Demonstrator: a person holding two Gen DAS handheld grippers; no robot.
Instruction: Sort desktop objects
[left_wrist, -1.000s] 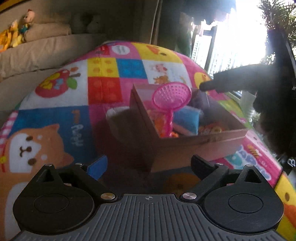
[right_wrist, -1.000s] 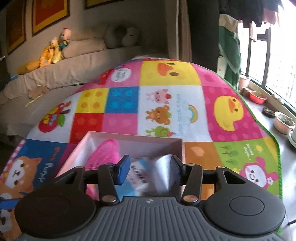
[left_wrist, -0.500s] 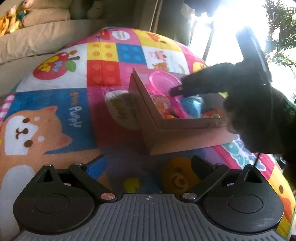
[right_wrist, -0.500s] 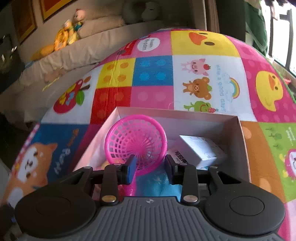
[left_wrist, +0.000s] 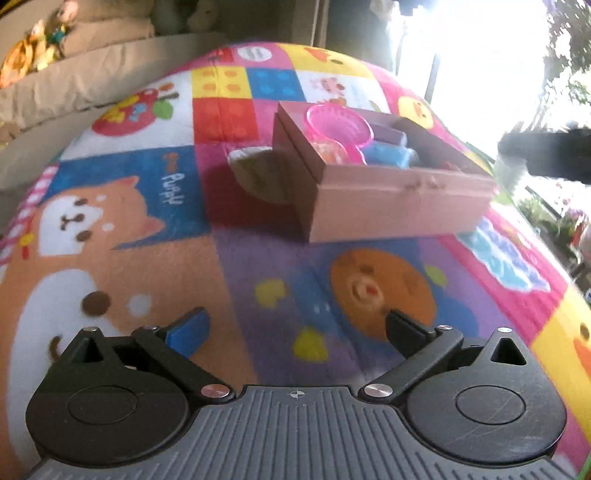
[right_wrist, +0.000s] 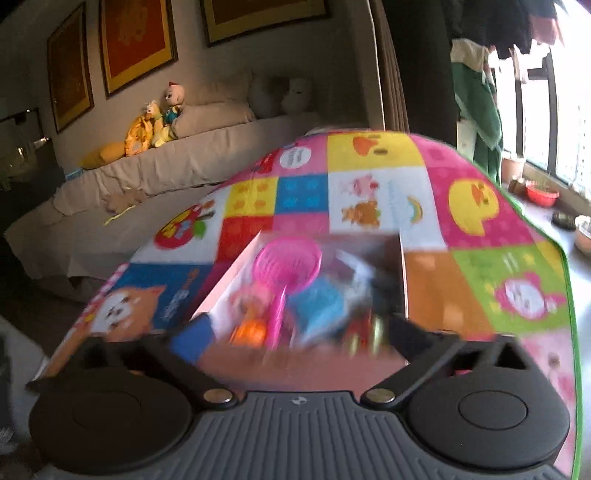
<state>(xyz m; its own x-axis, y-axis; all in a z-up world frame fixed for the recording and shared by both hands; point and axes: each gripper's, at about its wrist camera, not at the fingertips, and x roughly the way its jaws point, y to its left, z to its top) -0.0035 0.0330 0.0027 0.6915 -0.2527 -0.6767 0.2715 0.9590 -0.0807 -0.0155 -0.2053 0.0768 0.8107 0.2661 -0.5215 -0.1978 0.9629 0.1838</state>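
A pink cardboard box (left_wrist: 399, 201) stands on the colourful play mat (left_wrist: 155, 206). It holds a pink plastic sieve (left_wrist: 338, 127), a blue packet (left_wrist: 388, 155), a white box and several small toys. My left gripper (left_wrist: 295, 328) is open and empty, low over the mat in front of the box. My right gripper (right_wrist: 295, 332) is open and empty, just above the near wall of the box (right_wrist: 229, 280); the sieve (right_wrist: 288, 258) and blue packet (right_wrist: 321, 299) lie beyond it, blurred. The right gripper also shows at the right edge of the left wrist view (left_wrist: 546, 155).
A round whitish object (left_wrist: 258, 170) lies on the mat against the box's left side. A beige sofa with stuffed toys (right_wrist: 155, 125) stands behind the mat. Pots (right_wrist: 541, 194) sit on the window sill at the right.
My right gripper has opened wide, let go of the white box into the pink box, and pulled back and up. My left gripper has drawn back from the box.
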